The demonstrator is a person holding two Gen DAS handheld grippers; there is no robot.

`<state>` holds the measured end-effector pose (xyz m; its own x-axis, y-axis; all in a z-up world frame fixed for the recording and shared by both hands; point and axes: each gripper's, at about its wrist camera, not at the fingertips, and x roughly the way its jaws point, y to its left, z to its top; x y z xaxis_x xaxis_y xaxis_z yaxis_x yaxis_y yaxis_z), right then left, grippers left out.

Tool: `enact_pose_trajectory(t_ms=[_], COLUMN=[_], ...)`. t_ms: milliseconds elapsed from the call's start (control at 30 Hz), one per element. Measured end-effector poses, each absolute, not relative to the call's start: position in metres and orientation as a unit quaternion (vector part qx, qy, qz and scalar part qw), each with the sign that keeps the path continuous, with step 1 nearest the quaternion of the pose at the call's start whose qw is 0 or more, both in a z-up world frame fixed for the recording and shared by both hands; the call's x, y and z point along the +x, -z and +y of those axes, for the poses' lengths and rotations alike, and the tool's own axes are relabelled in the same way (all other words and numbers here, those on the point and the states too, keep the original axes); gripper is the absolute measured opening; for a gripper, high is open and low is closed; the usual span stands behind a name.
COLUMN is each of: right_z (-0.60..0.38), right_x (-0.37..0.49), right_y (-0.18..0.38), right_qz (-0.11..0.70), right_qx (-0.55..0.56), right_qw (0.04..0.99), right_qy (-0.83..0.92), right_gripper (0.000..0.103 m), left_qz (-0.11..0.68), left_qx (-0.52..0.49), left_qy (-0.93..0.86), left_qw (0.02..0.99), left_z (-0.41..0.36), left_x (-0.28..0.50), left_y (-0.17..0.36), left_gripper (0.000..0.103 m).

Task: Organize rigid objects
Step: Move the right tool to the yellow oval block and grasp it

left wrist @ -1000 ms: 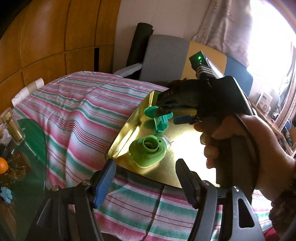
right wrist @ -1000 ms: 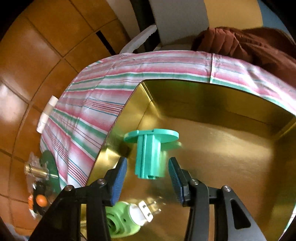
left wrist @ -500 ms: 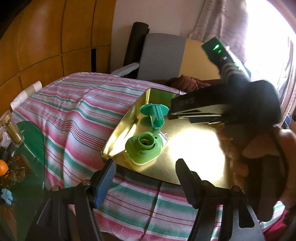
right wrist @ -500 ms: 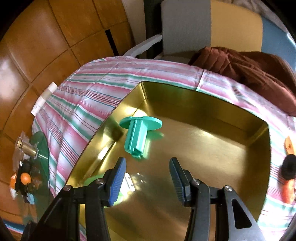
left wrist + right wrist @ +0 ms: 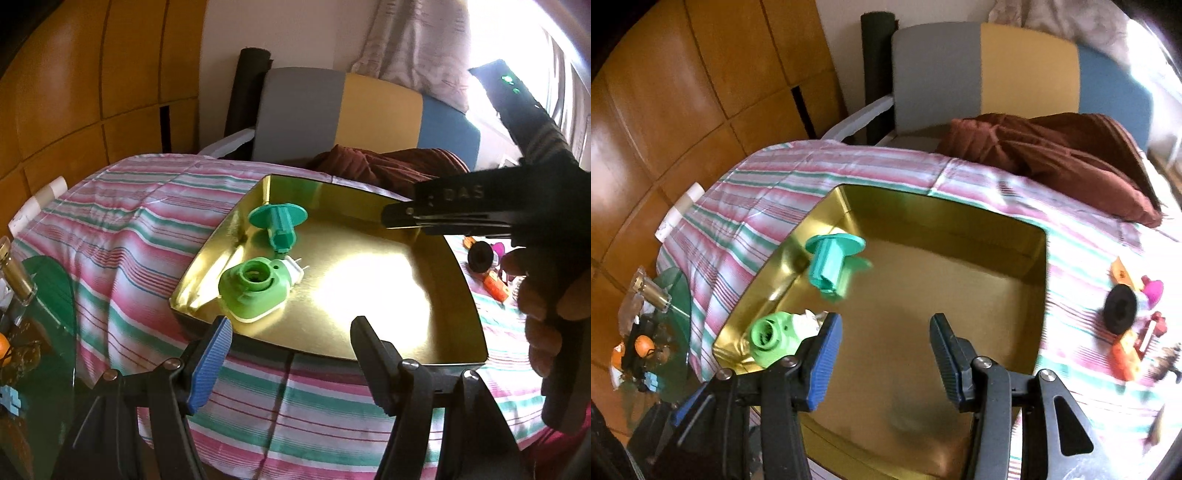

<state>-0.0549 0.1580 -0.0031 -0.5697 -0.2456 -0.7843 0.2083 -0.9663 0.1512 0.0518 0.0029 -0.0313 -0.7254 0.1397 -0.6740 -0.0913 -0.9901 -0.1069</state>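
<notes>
While the teal flanged spool [image 5: 833,264] and green plug-in adapter [image 5: 255,288] lie in the gold tray [image 5: 997,295], both grippers (right gripper [image 5: 884,345], left gripper [image 5: 290,349]) gape empty; small toys [image 5: 1126,325] wait outside.

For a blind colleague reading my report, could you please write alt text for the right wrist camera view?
An open, empty right gripper hovers over a gold tray on a striped tablecloth. In the tray lie a teal flanged plastic part and a green plug-in device. Small toys, including a black wheel, lie right of the tray.
</notes>
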Motion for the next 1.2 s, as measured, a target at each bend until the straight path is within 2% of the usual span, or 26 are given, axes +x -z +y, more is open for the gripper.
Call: enact_pose_trajectory(t_ms=[500,867,933,1000,1200], right_z=[0.263,0.391,0.418,0.439,0.509], right_x=[0.012,0.038,0.040,0.037,0.026], right_y=[0.018,0.041,0.040,0.038,0.050], right_qz=[-0.042,-0.097,-0.101,-0.107,-0.152], right_qx=[0.440,0.463,0.460,0.460,0.475], right_qw=[0.035,-0.105,-0.138,-0.163,-0.192], right_qy=[0.897,0.875,0.871,0.866,0.845], right_gripper=[0.051,0.052,0.053,0.062,0.063], left_qz=[-0.001,0.059,0.070,0.076,0.082], left_qx=[-0.340,-0.340,-0.338,-0.337,-0.339], left_qy=[-0.926,-0.910,-0.907,-0.905,-0.901], left_qw=[0.161,0.231,0.240,0.249,0.259], left_z=[0.044,0.093,0.101,0.107,0.120], left_x=[0.079,0.098,0.102,0.104,0.102], left_y=[0.020,0.020,0.020,0.019,0.015], left_gripper=[0.068,0.068,0.068,0.068,0.068])
